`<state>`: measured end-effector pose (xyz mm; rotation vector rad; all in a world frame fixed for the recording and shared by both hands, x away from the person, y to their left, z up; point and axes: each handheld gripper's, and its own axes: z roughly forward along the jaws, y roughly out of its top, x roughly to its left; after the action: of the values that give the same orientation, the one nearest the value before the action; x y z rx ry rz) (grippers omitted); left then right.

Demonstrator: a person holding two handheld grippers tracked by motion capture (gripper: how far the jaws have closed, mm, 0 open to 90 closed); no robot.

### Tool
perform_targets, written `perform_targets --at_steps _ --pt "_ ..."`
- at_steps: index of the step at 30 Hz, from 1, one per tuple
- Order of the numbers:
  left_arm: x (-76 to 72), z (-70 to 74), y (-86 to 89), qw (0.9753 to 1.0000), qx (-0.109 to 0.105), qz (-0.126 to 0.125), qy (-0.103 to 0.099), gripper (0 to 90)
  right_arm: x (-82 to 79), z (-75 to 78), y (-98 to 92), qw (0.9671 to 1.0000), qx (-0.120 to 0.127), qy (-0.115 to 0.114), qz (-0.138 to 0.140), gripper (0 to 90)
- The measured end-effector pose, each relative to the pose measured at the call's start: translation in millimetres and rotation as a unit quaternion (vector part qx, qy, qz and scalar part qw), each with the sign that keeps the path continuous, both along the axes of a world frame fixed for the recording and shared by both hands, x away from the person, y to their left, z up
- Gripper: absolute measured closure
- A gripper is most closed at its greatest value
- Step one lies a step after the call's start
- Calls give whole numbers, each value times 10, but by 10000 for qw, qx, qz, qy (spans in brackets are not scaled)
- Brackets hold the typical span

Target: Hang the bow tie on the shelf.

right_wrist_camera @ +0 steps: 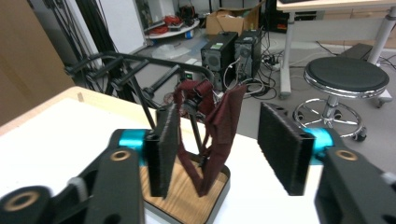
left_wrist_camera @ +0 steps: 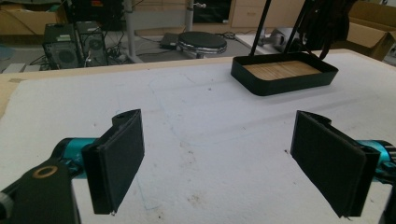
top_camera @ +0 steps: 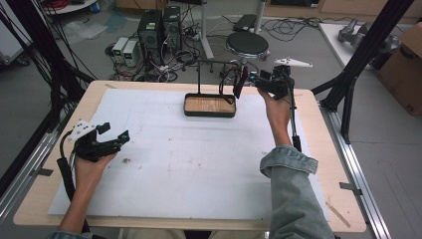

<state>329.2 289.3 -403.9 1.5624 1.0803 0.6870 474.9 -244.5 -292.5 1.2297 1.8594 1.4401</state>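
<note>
While the right gripper [top_camera: 247, 78] stands with jaws apart just beside the dark red strap [right_wrist_camera: 219, 122], we find that strap hung on the black rack [right_wrist_camera: 135, 65], draping into the wooden-floored tray [top_camera: 209, 106]. Well short of the tray, the left gripper [top_camera: 113, 134] rests open over the white mat [top_camera: 189, 164], holding nothing.

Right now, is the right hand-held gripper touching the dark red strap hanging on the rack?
Cannot tell. In the right gripper view the open right hand-held gripper frames the dark red strap, but its left pad overlaps it.
</note>
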Motion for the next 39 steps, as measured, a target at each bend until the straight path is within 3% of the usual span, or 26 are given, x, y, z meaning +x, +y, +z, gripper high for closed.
perform_targets --at_steps 10,15,18,22,33,39 --pt "-13 5 3 10000 12 5 15 177 -241 154 -78 9994 -48 -342 44 366" --pt "-9 2 3 10000 26 16 13 176 -366 138 -190 9992 79 -392 8 289" --pt "-4 -2 1 10000 49 34 25 175 -426 172 -258 9996 132 -251 58 254" --pt "-12 3 7 10000 55 57 3 173 -592 224 -321 9984 81 -562 -14 238" --pt "-7 -1 -1 9999 75 70 9 173 -1024 211 -489 9963 45 -859 -89 135" --pt "-8 0 -5 9999 106 64 16 174 -1247 127 -575 9948 -10 -1004 -163 111"
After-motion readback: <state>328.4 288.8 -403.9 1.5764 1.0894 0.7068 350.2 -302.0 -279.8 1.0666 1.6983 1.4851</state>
